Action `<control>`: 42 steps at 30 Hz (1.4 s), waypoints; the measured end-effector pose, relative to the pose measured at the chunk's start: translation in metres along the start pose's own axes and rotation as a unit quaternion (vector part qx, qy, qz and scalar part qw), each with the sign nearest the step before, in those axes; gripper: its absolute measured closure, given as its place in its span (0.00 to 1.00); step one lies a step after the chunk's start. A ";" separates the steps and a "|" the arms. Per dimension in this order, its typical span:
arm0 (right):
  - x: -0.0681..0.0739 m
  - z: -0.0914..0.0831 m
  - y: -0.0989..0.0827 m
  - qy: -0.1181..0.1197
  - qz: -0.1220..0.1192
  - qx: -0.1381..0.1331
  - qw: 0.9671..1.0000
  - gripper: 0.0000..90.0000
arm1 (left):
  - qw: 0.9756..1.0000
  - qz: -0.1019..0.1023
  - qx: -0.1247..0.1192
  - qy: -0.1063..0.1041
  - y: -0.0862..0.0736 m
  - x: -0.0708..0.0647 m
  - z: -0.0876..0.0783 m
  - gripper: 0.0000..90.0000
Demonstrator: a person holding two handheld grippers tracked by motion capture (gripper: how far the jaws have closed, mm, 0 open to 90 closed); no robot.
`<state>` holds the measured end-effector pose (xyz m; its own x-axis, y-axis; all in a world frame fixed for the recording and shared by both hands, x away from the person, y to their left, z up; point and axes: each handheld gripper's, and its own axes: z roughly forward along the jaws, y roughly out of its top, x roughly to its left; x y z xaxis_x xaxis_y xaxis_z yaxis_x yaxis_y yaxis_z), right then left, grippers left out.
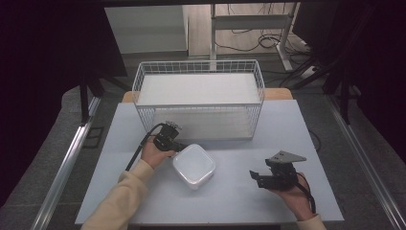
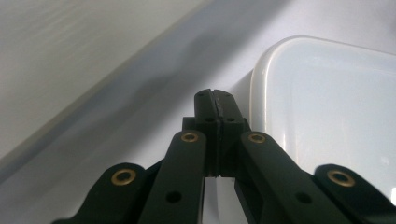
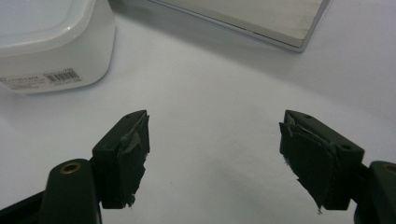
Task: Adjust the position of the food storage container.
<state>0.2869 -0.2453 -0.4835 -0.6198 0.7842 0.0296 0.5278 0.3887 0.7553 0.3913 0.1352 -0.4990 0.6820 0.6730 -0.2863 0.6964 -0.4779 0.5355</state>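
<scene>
Container (image 1: 194,166), white lidded plastic, sits mid-table at six o'clock of the wire basket (image 1: 198,98); I judge it light, stiff, slick, best gripped at the rim. My left gripper (image 1: 178,145) is clenched empty at its ten o'clock corner; my right gripper (image 1: 254,178) gapes at three o'clock.

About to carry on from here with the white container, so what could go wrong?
1. The left gripper is shut beside the white container, gripping nothing; pushing may just slide it across the table.
2. The right gripper is open and apart from it, giving no support.
3. The wire basket stands close behind, so a shove could knock into it.
</scene>
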 end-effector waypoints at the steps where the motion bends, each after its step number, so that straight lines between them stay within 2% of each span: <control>1: 0.000 0.000 0.000 0.000 -0.001 0.000 1.000 0.26 | 1.000 0.006 0.000 -0.002 0.001 -0.002 0.001 1.00; 6: 0.000 0.001 0.000 -0.002 -0.002 0.004 1.000 0.26 | 1.000 0.024 0.006 -0.009 0.008 -0.014 0.007 1.00; 10: 0.000 0.001 -0.001 -0.001 -0.002 0.004 1.000 0.26 | 0.999 0.044 0.013 -0.017 0.012 -0.027 0.015 1.00; 11: 0.000 0.001 -0.001 -0.001 -0.003 0.003 1.000 0.26 | 0.999 0.044 0.014 -0.018 0.013 -0.032 0.018 1.00; 14: 0.001 0.001 -0.001 -0.001 -0.004 0.004 1.000 0.27 | 0.998 0.054 0.017 -0.014 0.013 -0.039 0.021 1.00; 17: 0.001 0.001 -0.001 0.000 -0.002 0.006 1.000 0.27 | 0.999 0.051 0.016 -0.007 0.013 -0.040 0.017 1.00; 20: 0.001 0.000 -0.001 -0.001 -0.002 0.004 1.000 0.27 | 0.999 0.047 0.007 0.006 0.009 -0.038 0.004 1.00; 23: 0.000 0.000 -0.002 -0.002 -0.002 0.005 1.000 0.27 | 0.999 0.032 0.003 0.032 -0.001 -0.037 -0.013 1.00; 24: 0.000 0.000 -0.002 -0.002 -0.001 0.004 1.000 0.27 | 0.999 0.027 -0.004 0.032 -0.006 -0.038 -0.019 1.00; 27: 0.000 0.000 -0.001 -0.003 -0.001 0.004 1.000 0.27 | 0.999 0.030 -0.005 0.037 -0.026 -0.041 -0.035 1.00; 32: 0.001 0.001 -0.001 -0.003 0.000 0.005 1.000 0.27 | 0.999 0.025 -0.017 0.033 -0.053 -0.050 -0.049 1.00; 37: 0.002 0.002 -0.001 -0.001 -0.002 0.006 1.000 0.26 | 0.999 0.029 -0.011 0.023 -0.074 -0.057 -0.052 0.99; 42: 0.001 0.002 -0.002 -0.003 -0.001 0.008 1.000 0.27 | 1.000 0.029 -0.001 0.007 -0.084 -0.066 -0.041 0.99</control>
<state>0.2866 -0.2443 -0.4859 -0.6174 0.7862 0.0251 0.5364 0.3974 0.7445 0.2790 0.1541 -0.4926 0.7182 0.6516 -0.2440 0.6551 -0.5151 0.5528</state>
